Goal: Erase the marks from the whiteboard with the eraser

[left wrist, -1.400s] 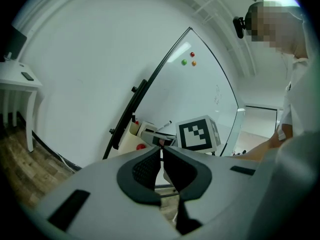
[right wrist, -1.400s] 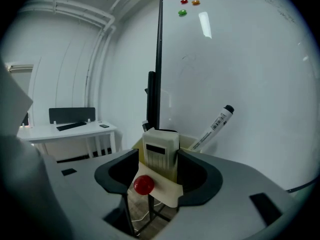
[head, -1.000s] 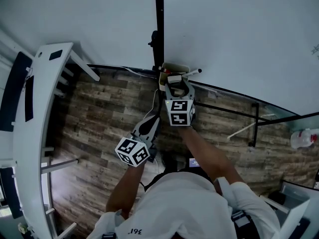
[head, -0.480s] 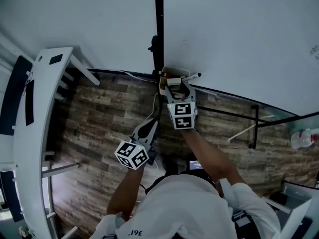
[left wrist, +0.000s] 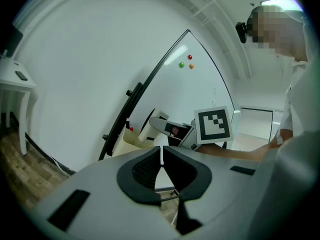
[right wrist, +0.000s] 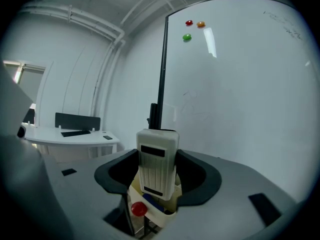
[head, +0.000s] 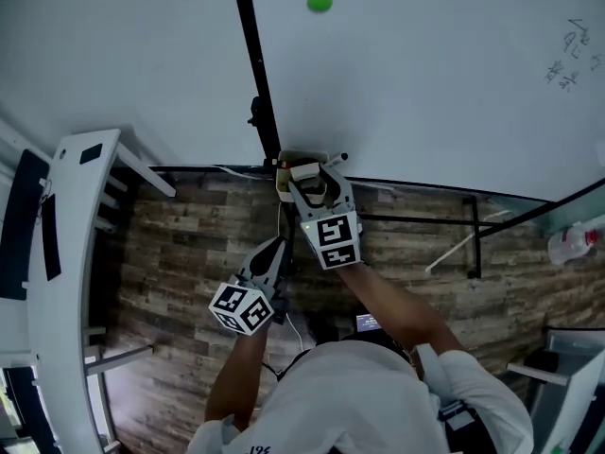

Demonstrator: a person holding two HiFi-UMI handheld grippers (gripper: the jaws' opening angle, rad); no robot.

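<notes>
right gripper [right wrist: 158, 160]: my fingers clamped on 1 eraser [right wrist: 157, 149], over 1 tray [right wrist: 156, 216], tray half hidden | left gripper [left wrist: 161, 156]: fingers together, empty | whiteboard [head: 425, 83]: 3 magnets [right wrist: 186, 37]; marks [head: 564, 60] faint, unreadable

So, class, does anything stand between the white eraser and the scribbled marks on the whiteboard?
Nothing visible: bare whiteboard lies between the white rectangular eraser, held in the right hand-held gripper, and the faint marks.

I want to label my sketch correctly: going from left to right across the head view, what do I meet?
white desk → left gripper → right gripper holding the eraser → white bottle
</notes>
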